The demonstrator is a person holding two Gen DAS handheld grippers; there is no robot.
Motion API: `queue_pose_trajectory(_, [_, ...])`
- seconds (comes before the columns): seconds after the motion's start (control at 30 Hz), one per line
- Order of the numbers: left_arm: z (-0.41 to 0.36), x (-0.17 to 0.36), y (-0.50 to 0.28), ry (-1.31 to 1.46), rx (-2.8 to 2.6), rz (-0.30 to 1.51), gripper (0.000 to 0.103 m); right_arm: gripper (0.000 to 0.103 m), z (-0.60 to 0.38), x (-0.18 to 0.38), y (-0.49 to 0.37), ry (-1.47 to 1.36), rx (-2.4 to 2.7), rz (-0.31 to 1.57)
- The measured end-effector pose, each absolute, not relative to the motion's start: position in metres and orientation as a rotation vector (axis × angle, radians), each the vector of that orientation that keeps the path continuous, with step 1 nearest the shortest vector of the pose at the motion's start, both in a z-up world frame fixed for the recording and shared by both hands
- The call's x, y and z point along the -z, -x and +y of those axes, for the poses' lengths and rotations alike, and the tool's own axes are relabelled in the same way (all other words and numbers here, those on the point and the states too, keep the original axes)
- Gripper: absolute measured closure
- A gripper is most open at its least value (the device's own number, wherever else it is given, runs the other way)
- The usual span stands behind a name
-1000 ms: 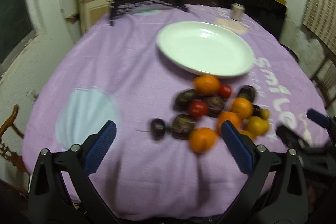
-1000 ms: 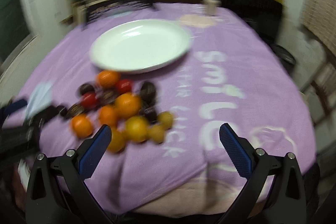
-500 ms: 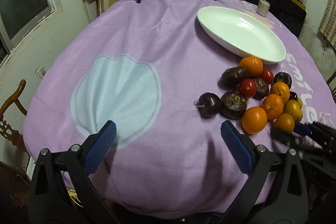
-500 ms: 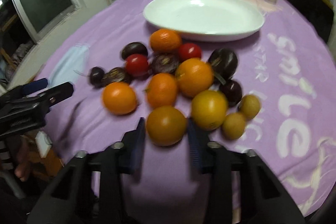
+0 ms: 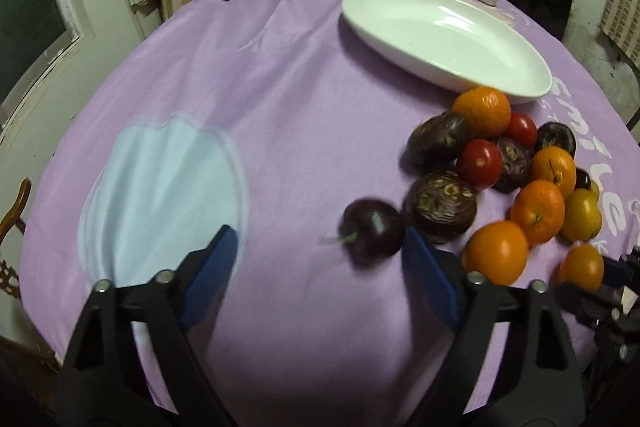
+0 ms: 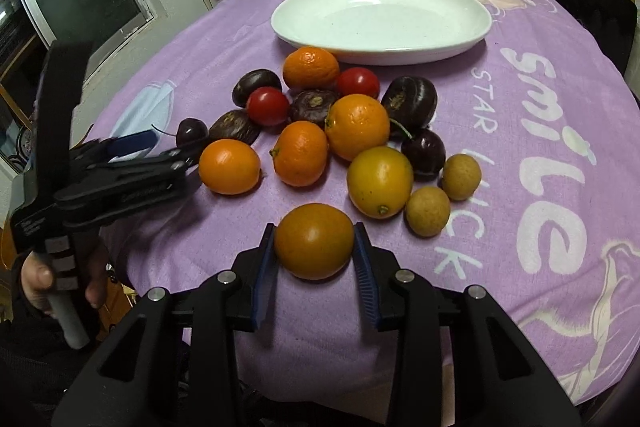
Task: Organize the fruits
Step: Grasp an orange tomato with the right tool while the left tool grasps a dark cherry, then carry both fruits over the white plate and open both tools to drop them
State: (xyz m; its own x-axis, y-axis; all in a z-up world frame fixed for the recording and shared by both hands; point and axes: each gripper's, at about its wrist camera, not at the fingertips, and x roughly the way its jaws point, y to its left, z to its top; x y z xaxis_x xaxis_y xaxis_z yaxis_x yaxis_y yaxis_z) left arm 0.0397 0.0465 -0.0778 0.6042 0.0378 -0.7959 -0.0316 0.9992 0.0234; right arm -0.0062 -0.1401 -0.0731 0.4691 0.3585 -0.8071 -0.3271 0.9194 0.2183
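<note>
While the right gripper [image 6: 314,243] pinches the nearest orange [image 6: 314,241] between both blue pads at the near edge of the fruit pile, the white plate [image 6: 472,31] sits bare just beyond the pile on the purple cloth [image 6: 520,155]. Left gripper [image 5: 316,267] is spread wide over the cloth, gripping nothing, with a dark cherry [image 5: 374,229] just inside its right pad and a wrinkled passion fruit [image 5: 442,205] beside that
</note>
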Motion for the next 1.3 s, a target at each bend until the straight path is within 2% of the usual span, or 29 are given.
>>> queue_pose_trajectory(0.07, [0.045,0.075,-0.043,0.000,-0.019,0.910,0.040,0.065,-0.140,0.073,0.006,-0.033,-0.419,0.997])
queue_pose_trajectory(0.1, [0.045,0.074,-0.044,0.005,-0.006,0.907,0.052,0.065,-0.140,0.072,0.008,-0.032,-0.418,0.996])
queue_pose_trajectory(0.13, [0.044,0.073,-0.043,0.009,0.005,0.907,0.069,0.065,-0.141,0.072,0.010,-0.032,-0.418,0.994])
queue_pose_trajectory(0.17, [0.043,0.071,-0.042,0.017,0.023,0.908,0.072,0.065,-0.141,0.071,0.008,-0.031,-0.417,0.993])
queue_pose_trajectory(0.63, [0.046,0.037,-0.012,0.085,0.126,0.855,0.073,0.065,-0.150,0.047,0.014,-0.089,-0.446,0.908])
queue_pose_trajectory(0.9, [0.032,0.016,-0.046,0.070,0.177,0.838,0.073,0.066,-0.157,0.033,-0.012,-0.111,-0.447,0.895])
queue_pose_trajectory(1.1, [0.041,-0.013,-0.068,0.080,0.155,0.771,0.073,0.066,-0.129,0.038,-0.008,0.071,-0.509,1.003])
queue_pose_trajectory(1.2, [0.043,-0.013,-0.071,0.098,0.154,0.774,0.073,0.066,-0.130,0.054,-0.015,0.057,-0.497,1.066])
queue_pose_trajectory(1.3, [0.043,-0.006,-0.072,0.104,0.164,0.800,0.073,0.065,-0.122,0.061,-0.019,0.101,-0.480,1.054])
